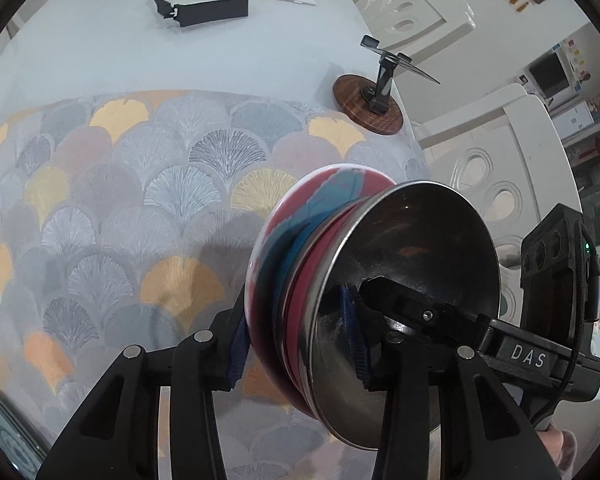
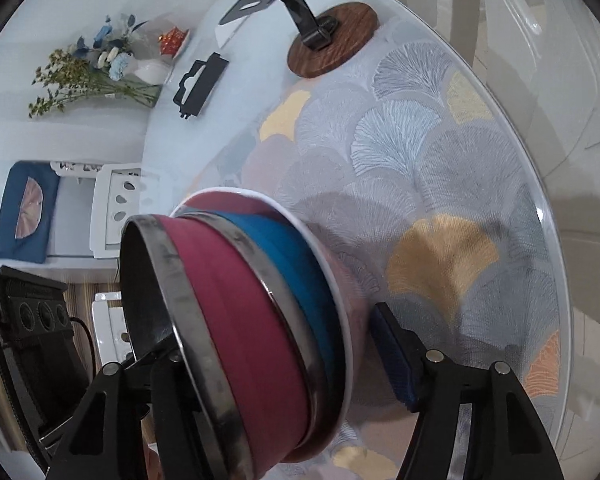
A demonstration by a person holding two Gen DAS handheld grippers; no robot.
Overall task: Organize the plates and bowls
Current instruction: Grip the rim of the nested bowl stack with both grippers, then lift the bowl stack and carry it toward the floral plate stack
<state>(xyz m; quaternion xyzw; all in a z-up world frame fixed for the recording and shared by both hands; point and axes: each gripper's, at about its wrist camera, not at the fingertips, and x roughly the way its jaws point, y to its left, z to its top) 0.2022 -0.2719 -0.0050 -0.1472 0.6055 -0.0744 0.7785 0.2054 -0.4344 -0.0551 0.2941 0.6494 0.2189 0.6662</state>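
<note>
- Where the other handheld gripper crossed the left wrist view, we read the white letters "DAS" on its black finger [image 1: 526, 358]; no other writing was legible.
- We saw the stack of dishes [image 1: 340, 292] tipped on edge above the fan-patterned grey, yellow and peach tablecloth [image 1: 140, 200]: a steel-rimmed crimson bowl [image 2: 244, 320] outermost, a steel-rimmed blue bowl [image 2: 300, 256] nested under it, and a white-rimmed plate with red and blue glaze [image 1: 300, 200] against their bases.
- We found the left gripper [image 1: 300, 344] clamped on the stack, one blue pad on the plate's back and one inside the bowl's shiny steel interior [image 1: 420, 248].
- We saw the right gripper [image 2: 268, 360] astride the same stack, but its near blue pad [image 2: 392, 356] stood just clear of the plate, so its jaws were loose around it.
</note>
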